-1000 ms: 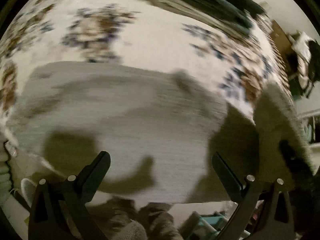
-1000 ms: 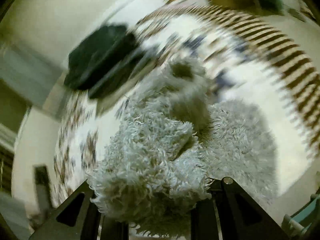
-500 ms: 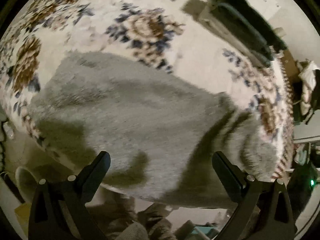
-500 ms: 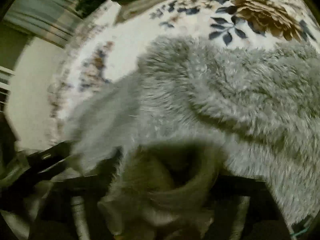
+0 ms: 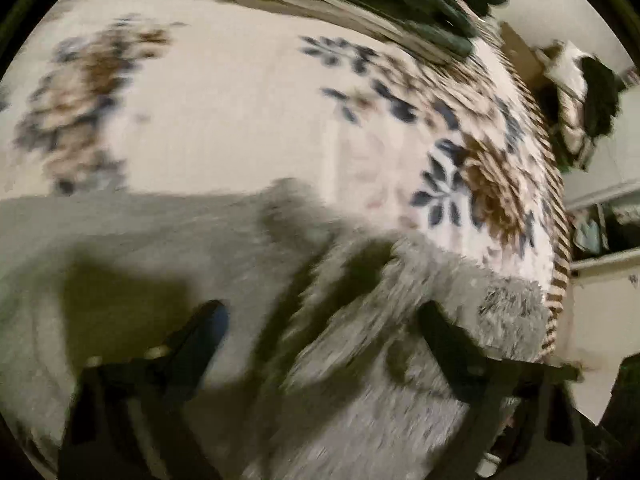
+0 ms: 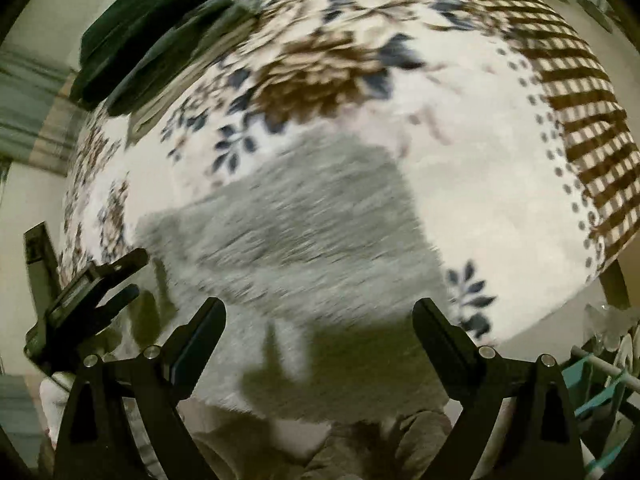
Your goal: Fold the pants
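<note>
The floral blanket (image 6: 460, 168) filled the background beyond both tools. On it, directly ahead of the right gripper (image 6: 320, 320), the fluffy grey pants (image 6: 312, 224) now lay flat and let go, where a second earlier their bunched pile had been pinched in it; its jaws stood wide and empty. The left gripper (image 5: 320, 324) had just been closing, straddling a raised fold without clearly pressing it. A fresh fold seemed about to begin.

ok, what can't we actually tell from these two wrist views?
- Left wrist: whether the left gripper pinches the grey pants; motion blur.
- Right wrist: the pants' near edge, behind the right gripper, open.
- Dark pile on the blanket: blurred, unidentifiable.
</note>
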### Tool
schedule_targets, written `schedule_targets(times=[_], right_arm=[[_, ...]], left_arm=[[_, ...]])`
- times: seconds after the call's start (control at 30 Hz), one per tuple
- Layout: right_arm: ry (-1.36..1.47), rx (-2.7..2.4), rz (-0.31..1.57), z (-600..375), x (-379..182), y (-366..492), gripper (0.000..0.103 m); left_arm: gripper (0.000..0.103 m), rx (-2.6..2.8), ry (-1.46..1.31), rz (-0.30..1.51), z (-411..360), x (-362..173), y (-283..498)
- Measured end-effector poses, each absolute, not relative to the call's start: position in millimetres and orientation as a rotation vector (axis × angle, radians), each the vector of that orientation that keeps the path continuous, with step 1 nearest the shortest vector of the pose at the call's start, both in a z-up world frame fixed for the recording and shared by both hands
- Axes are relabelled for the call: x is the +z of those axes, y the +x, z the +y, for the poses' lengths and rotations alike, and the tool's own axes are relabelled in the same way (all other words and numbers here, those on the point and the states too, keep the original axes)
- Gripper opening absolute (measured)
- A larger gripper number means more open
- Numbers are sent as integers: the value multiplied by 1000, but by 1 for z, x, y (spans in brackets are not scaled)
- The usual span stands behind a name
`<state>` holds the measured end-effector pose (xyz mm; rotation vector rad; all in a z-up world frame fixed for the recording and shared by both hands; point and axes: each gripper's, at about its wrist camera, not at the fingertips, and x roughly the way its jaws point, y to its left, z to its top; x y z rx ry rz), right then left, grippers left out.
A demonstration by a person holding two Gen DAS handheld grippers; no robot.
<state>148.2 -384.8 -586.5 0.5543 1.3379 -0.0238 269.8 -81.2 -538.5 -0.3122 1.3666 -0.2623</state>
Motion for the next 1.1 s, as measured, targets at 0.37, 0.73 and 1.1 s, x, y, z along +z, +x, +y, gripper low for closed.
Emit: schedule_targets(times=[0.37, 0.73, 1.1], right_arm=[[571, -37, 1375, -408, -612, 179, 96], [467, 70, 1378, -383, -590, 225, 96], [209, 187, 1463, -335, -602, 253, 59]], left_arm=[[9, -169, -388, 1317, -30, -524, 227], [34, -90, -520, 1303, 4, -493, 220], [47, -264, -305, 1333, -59, -515, 269]])
